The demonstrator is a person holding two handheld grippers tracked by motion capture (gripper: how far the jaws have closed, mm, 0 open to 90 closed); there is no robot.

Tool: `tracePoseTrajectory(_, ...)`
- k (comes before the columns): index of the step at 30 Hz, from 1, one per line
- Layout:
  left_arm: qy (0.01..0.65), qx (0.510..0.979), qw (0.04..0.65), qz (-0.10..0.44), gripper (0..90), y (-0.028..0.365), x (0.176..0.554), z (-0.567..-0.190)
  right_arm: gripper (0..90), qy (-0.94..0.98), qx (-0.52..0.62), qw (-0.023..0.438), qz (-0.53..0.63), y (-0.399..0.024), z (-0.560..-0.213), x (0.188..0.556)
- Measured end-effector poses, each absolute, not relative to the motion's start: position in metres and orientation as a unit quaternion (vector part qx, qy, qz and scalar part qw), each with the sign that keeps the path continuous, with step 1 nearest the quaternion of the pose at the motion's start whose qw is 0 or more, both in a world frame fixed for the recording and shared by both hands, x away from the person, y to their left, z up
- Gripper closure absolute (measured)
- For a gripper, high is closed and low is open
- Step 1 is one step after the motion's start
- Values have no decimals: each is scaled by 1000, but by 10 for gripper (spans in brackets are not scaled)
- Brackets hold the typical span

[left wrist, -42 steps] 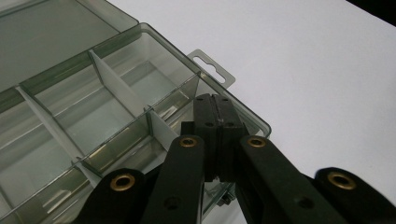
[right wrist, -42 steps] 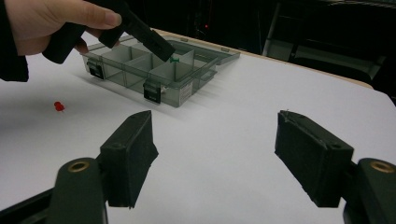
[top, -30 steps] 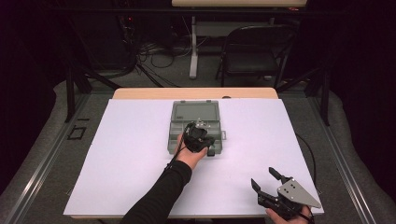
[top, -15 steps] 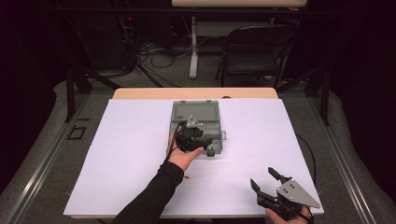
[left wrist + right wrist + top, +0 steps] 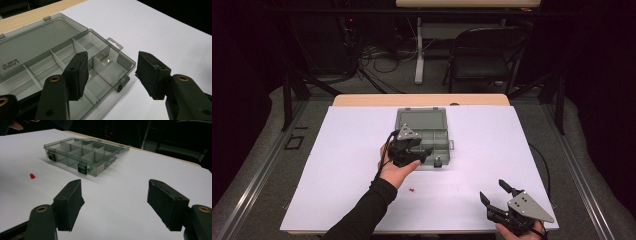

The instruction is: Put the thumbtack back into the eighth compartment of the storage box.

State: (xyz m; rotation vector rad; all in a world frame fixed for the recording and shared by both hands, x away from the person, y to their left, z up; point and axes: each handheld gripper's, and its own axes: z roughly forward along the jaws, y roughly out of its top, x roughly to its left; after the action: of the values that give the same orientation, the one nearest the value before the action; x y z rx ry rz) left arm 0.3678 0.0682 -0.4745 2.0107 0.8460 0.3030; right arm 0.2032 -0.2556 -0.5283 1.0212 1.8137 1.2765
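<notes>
The compartment box (image 5: 424, 135) lies open near the middle of the white-covered bench (image 5: 337, 165), its flat lid (image 5: 32, 42) folded back toward the far edge. The box is smoke-grey translucent plastic, rectangular, divided by thin upright partitions into small cells; two dark latches sit on its front wall (image 5: 82, 167). The cells that can be seen appear empty, apart from a small green item near one latch, too small to identify. A small red pin-like part (image 5: 412, 190) lies loose on the bench, just in front of the box, beside the left forearm. Opening therefore appears complete; sorting the loose part into a cell appears to be outstanding. The left gripper (image 5: 419, 155) hovers over the box front, fingers just opened wide, nothing between them. The right gripper (image 5: 494, 196) rests near the front right corner, fingers wide and empty.
</notes>
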Motion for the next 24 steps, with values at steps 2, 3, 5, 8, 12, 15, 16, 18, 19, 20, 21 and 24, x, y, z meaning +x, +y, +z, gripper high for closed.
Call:
tracePoseTrajectory(2,339,815,454,121,420,72,364,-473,274,698,392,344,491,-256,-528,203)
tracePoseTrajectory(3,337,815,456,122,420,75,362,-473,274,698,392,343,491,-255,-528,203)
tracePoseTrajectory(5,337,814,458,122,419,79,357,-473,274,698,393,343,491,-255,-528,203)
tracePoseTrajectory(8,335,811,464,120,417,85,351,-472,274,698,393,343,491,-256,-528,203)
tracePoseTrajectory(12,335,807,472,119,417,94,342,-473,275,697,393,344,491,-256,-528,203)
tracePoseTrajectory(15,332,807,474,118,417,101,336,-474,275,698,393,344,490,-255,-528,203)
tracePoseTrajectory(16,332,806,474,120,417,104,335,-475,274,698,393,344,490,-255,-528,203)
tracePoseTrajectory(18,334,806,474,122,417,109,331,-477,274,697,393,344,490,-255,-528,203)
tracePoseTrajectory(19,333,806,474,120,417,111,330,-479,275,698,393,344,490,-255,-528,203)
tracePoseTrajectory(20,336,805,474,120,417,113,328,-480,274,698,393,343,490,-255,-528,203)
tracePoseTrajectory(21,336,806,473,120,417,115,327,-482,275,698,394,343,490,-255,-528,203)
tracePoseTrajectory(24,337,807,469,121,417,122,323,-488,274,698,394,342,490,-255,-529,203)
